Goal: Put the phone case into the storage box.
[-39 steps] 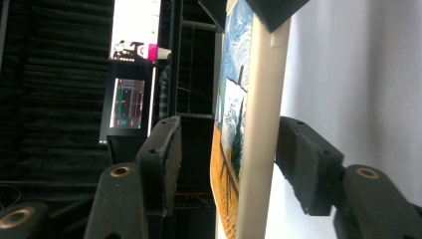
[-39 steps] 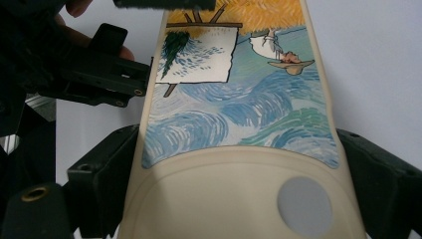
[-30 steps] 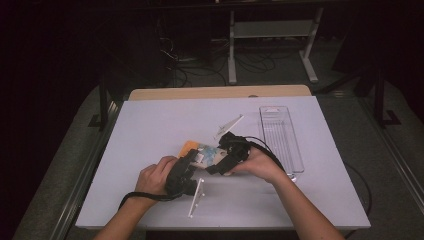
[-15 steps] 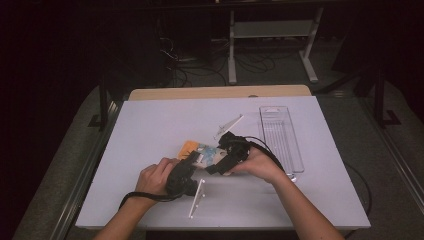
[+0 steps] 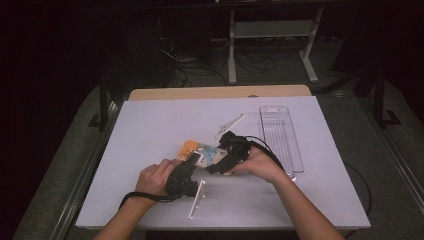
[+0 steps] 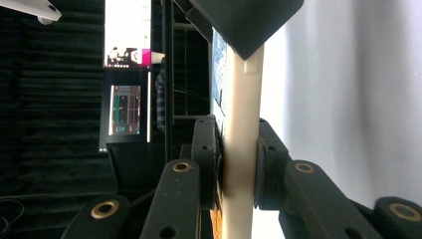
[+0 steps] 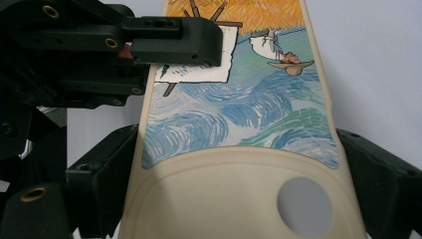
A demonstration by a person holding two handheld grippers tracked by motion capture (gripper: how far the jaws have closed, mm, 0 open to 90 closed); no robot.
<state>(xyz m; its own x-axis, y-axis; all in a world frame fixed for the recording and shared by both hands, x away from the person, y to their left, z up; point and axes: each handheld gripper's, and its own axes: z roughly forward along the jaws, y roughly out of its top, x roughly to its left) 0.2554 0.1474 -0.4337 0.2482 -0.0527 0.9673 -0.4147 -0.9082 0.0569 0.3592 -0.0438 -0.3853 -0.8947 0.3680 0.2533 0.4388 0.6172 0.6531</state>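
Above the middle of the white tabletop [image 5: 150, 125], both the left tool [image 6: 239, 164] and right tool [image 7: 234, 169] are clenched on a cream phone case with a painted blue-and-orange back [image 7: 239, 114]; uneven pulling could probably twist it free.

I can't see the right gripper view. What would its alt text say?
A cream phone case printed with a painting of blue swirls and orange sky lies between the right tongs, whose black jaws press against its two edges. The left tongs clamp the case's upper left part, over a pale table.
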